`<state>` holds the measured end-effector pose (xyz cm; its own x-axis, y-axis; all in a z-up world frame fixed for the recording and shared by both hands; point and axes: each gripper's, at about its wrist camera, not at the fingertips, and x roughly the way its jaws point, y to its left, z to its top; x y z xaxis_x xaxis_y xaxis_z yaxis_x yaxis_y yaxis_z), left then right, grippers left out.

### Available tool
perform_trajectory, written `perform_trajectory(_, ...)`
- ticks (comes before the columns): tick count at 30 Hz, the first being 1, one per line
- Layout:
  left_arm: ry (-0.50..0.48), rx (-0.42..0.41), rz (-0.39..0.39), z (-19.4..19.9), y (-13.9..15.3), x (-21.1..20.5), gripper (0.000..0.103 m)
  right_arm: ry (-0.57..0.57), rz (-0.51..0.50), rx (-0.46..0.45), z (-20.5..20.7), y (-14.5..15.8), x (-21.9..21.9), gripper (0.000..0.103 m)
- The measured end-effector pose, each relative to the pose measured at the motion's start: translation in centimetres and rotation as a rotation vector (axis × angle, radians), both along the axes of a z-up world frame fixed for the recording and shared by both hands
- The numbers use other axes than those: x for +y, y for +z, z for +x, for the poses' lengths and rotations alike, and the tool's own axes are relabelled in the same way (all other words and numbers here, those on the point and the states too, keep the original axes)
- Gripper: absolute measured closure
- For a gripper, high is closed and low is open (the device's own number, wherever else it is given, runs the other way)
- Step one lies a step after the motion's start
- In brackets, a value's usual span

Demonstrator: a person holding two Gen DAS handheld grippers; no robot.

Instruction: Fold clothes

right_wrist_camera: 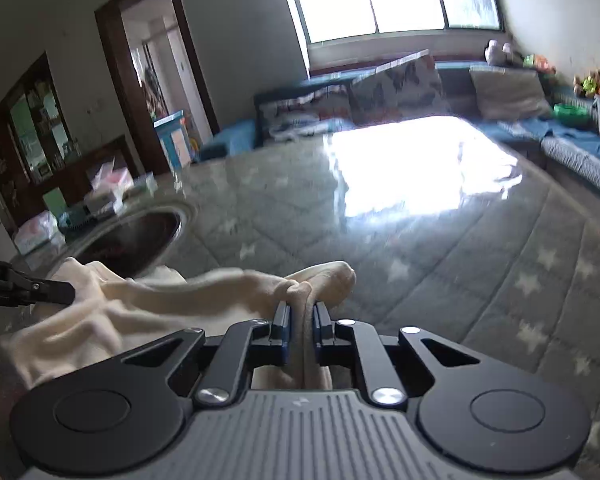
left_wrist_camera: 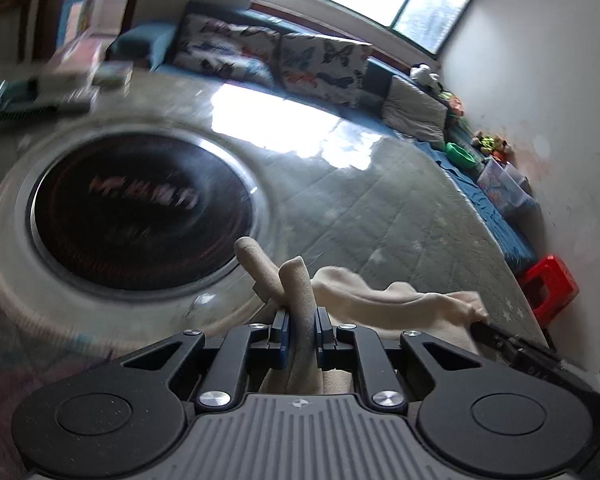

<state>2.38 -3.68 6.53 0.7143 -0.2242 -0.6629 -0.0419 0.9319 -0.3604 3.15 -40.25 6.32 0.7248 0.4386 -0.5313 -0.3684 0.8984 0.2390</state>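
Observation:
A cream garment [left_wrist_camera: 400, 300] hangs stretched between my two grippers above the grey star-patterned table. My left gripper [left_wrist_camera: 302, 332] is shut on one bunched corner of it, and folds of cloth stick up past the jaws. My right gripper [right_wrist_camera: 302, 328] is shut on the other corner of the garment [right_wrist_camera: 160, 300]. In the left wrist view the right gripper [left_wrist_camera: 496, 334] shows at the right, pinching the far end. In the right wrist view the left gripper [right_wrist_camera: 48, 292] shows at the left edge, on the cloth.
A round dark inset with a pale rim [left_wrist_camera: 140, 208] sits in the table [left_wrist_camera: 380, 220], left of the garment. Boxes and a small fan [left_wrist_camera: 56, 84] stand at the table's far left. A blue sofa with butterfly cushions [left_wrist_camera: 324, 64] lines the back. A red stool [left_wrist_camera: 550, 284] stands at the right.

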Motion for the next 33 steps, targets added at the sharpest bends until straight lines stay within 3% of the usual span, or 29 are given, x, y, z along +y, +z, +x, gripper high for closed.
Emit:
perform_trajectory(5, -0.066, -0.036, 0.016, 2.3, 1.4, -3.1, 0.091, -0.053, -0.028, -0.097, 0.4, 3.0, -2.0, 0.093)
perform_trajectory(17, -0.224, -0.059, 0.028, 7.9, 1.2, -12.4, 0.091, -0.233, -0.145, -0.180, 3.7, 6.2, -8.1, 0.093)
perform_trajectory(26, -0.285, -0.040, 0.102, 10.4, -1.1, -16.6, 0.091, -0.344, -0.170, -0.135, 4.9, 4.1, -11.6, 0.093)
perform_trajectory(30, -0.263, -0.003, 0.157, 11.0, -2.2, -17.0, 0.087, -0.379, -0.193, -0.065, 5.7, 1.9, -12.8, 0.092)
perform_trajectory(33, -0.270, -0.029, 0.201, 10.5, -2.1, -16.8, 0.085, -0.414, -0.186, -0.046, 5.8, 1.4, -13.3, 0.090)
